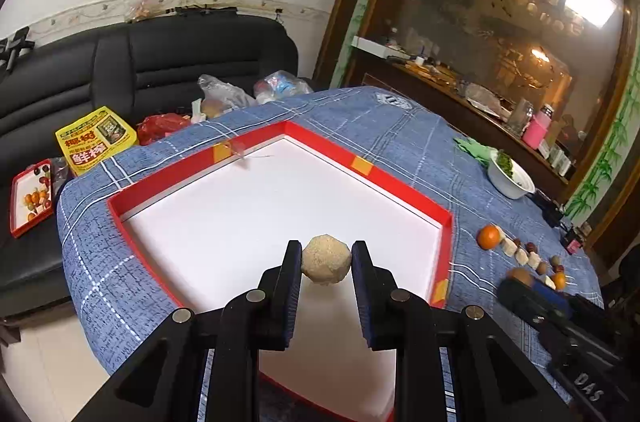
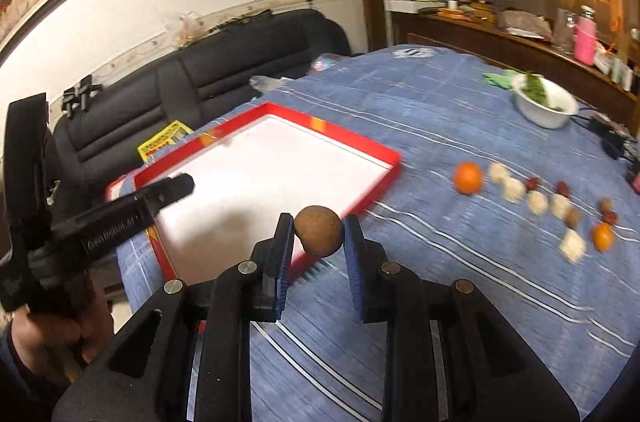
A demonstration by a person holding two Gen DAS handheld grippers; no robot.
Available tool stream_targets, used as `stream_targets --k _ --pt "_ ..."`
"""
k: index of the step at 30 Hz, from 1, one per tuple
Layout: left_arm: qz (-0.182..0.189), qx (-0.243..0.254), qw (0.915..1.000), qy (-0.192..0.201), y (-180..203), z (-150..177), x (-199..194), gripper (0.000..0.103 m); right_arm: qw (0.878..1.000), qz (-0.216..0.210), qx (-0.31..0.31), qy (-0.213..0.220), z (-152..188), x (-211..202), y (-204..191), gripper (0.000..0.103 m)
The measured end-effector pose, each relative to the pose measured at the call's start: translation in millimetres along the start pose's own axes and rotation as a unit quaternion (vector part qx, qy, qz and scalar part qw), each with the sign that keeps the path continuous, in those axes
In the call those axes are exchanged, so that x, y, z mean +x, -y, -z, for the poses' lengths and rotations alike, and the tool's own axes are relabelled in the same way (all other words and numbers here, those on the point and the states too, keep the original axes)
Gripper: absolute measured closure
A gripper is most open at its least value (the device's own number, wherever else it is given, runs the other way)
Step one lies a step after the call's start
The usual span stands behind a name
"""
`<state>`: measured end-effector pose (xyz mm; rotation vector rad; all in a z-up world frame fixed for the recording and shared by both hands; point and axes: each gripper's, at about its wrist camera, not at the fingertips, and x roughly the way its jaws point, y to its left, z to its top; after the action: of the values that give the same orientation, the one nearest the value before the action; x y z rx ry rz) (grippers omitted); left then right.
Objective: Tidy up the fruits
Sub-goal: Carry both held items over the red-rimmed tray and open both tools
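While the left gripper [image 1: 326, 254] clamps a pale, grainy ball [image 1: 326, 260] above the white floor of the red-rimmed tray [image 1: 400, 182], the right gripper [image 2: 318, 228] pinches a round brown fruit [image 2: 319, 230] over the tray's near corner. Both sit on a surface draped in a blue checked cloth [image 2: 420, 126]. To the tray's right lie an orange [image 2: 467, 177], pale cubes [image 2: 513, 189] and small red fruits [image 2: 532, 183] in loose rows, near a white bowl [image 2: 546, 106].
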<state>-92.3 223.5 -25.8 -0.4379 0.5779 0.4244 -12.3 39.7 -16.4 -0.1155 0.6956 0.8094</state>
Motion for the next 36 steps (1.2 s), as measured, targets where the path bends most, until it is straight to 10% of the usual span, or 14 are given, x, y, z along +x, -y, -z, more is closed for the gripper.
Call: stream_targets --k 36 --pt "-0.101 0.015 0.9907 -0.089 -16 11 45 0.079 0.996 -0.015 -0.019 -0.088 -12 103 -32 0.078"
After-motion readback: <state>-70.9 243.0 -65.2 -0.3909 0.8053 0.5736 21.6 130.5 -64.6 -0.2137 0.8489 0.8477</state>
